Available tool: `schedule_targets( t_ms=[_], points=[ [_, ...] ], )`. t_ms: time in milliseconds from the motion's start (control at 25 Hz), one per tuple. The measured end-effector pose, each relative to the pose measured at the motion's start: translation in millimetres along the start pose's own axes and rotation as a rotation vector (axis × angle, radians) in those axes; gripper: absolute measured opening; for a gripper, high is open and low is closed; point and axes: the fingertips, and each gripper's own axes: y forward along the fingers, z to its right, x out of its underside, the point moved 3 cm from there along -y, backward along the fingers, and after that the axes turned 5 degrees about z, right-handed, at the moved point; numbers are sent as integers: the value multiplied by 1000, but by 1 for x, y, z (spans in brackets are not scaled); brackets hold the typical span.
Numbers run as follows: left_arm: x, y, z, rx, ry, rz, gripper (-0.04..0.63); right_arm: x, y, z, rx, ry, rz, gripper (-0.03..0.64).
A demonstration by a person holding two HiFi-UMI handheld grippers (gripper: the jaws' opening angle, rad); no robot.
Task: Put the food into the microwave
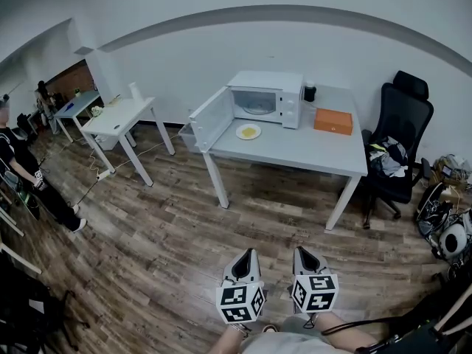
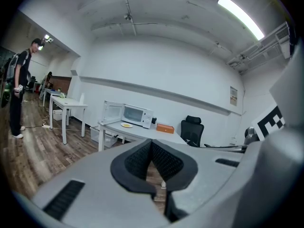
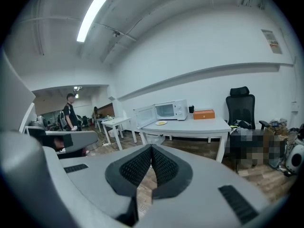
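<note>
A white microwave (image 1: 267, 98) stands on a white table (image 1: 310, 150) with its door (image 1: 211, 116) swung open to the left. A plate of yellow food (image 1: 248, 131) lies on the table in front of it; the plate (image 3: 161, 123) also shows in the right gripper view and the plate (image 2: 126, 125) in the left gripper view. Both grippers are held low, far from the table, over the wood floor. My left gripper (image 1: 247, 254) is shut with nothing in it. My right gripper (image 1: 304, 252) is shut and empty too.
An orange box (image 1: 333, 121) and a dark cup (image 1: 310, 92) sit on the table right of the microwave. A black office chair (image 1: 397, 142) stands at the table's right end. Two smaller white tables (image 1: 116, 119) stand at the left, and a person (image 1: 22, 172) is at the far left.
</note>
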Motion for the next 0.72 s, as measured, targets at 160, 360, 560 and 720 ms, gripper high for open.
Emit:
schedule_targets(
  t_ms=[160,360,560,720],
  points=[
    [1,6,-7,-6,-11,-5,2,0,7,1,1,-3,-10,17],
    [3,18,-9,-4,-8,-19,3,-1,20,8,4,-1,-19,17],
    [4,40,-13,-12,9,-28,3,0,45,19,-2,-1,-24,17],
    [0,68,-22,-31,18,-29,2,-9,79,28,-25,-6,-23,17]
  ],
)
